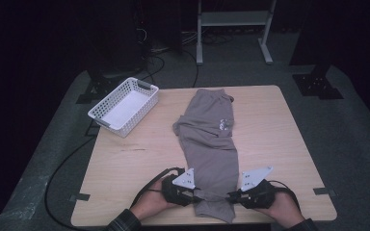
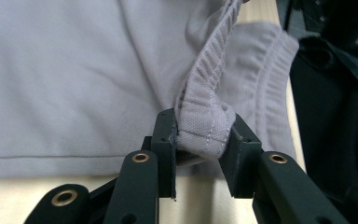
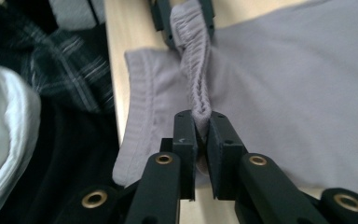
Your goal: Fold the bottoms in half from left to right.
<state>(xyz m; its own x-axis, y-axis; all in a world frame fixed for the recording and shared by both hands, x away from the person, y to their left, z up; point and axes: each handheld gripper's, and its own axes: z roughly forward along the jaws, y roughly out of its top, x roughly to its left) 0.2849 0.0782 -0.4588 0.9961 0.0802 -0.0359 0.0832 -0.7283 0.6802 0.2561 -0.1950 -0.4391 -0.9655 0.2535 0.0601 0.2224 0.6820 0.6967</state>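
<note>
Grey shorts (image 1: 211, 139): ribbed waistband pinched by left gripper (image 2: 200, 140) and right gripper (image 3: 202, 122), near edge cut off.

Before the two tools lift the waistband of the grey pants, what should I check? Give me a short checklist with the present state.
1. Left tool shut on the waistband: ok.
2. Right tool shut on the waistband: ok.
3. Waistband drawn between both tools, not slack: ok.
4. Grey pants lying flat: not ok, a fold bunches at the left side near the middle.
5. White basket apart from the pants: ok.
6. Only one layer of cloth pinched: cannot tell.
</note>
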